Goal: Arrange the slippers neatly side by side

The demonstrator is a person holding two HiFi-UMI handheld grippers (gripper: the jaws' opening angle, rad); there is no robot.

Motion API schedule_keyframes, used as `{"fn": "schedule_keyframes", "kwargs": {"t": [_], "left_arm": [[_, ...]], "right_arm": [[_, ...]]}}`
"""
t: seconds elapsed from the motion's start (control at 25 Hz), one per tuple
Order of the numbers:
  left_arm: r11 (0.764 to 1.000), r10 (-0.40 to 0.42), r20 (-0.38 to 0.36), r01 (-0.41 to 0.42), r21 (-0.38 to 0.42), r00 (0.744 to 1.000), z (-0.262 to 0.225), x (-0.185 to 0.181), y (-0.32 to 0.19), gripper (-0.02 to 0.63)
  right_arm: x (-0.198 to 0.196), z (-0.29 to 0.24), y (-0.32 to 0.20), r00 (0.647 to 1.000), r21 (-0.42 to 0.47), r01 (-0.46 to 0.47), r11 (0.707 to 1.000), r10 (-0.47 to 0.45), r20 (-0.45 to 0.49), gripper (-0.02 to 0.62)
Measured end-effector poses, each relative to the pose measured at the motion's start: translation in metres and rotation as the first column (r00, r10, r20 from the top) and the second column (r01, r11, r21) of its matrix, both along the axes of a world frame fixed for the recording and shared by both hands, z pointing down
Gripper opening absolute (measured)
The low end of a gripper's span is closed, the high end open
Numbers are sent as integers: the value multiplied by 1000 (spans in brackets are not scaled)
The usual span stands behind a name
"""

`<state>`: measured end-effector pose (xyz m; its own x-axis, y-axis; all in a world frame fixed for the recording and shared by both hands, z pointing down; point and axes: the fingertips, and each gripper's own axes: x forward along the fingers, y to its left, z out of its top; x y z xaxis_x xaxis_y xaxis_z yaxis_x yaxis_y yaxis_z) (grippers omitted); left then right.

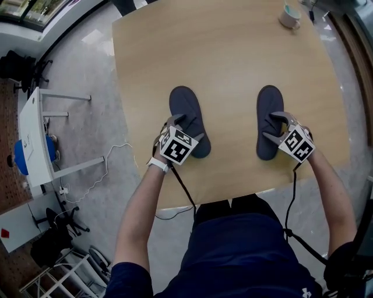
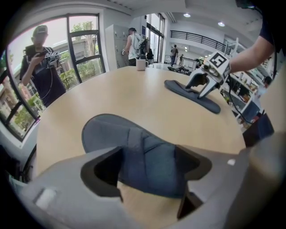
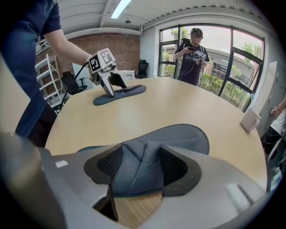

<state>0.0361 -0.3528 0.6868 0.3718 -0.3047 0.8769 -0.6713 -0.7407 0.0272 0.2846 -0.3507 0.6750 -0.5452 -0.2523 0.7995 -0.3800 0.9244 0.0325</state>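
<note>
Our left gripper (image 1: 189, 128) with jaws clamped across the left slipper (image 1: 185, 105) at its strap, our right gripper (image 1: 274, 126) with jaws pinching the right slipper (image 1: 269, 102) at its strap, both slippers flat on the tabletop (image 1: 233, 64), well apart, far from the mug (image 1: 289, 16), the right one closer to the mug

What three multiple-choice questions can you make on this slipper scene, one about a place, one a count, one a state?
1. Where is the mug? A on the floor; B at the table's far right corner; C by the near edge.
2. How many slippers lie on the table? A one; B three; C two.
3. What is the right gripper doing? A its fingers are closed on a slipper strap; B hanging open; C holding the mug.
Answers: B, the head view shows it there; C, a left slipper and a right slipper; A, the strap sits pinched between its fingers.
</note>
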Motion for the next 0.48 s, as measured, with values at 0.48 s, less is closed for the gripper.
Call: {"fn": "schedule_keyframes", "kwargs": {"t": [0.48], "left_arm": [[999,-45,0,45,-14,999,5,32,49,380]], "right_arm": [[-28,4,19,995,-6,95,995,-95,5,274]]}}
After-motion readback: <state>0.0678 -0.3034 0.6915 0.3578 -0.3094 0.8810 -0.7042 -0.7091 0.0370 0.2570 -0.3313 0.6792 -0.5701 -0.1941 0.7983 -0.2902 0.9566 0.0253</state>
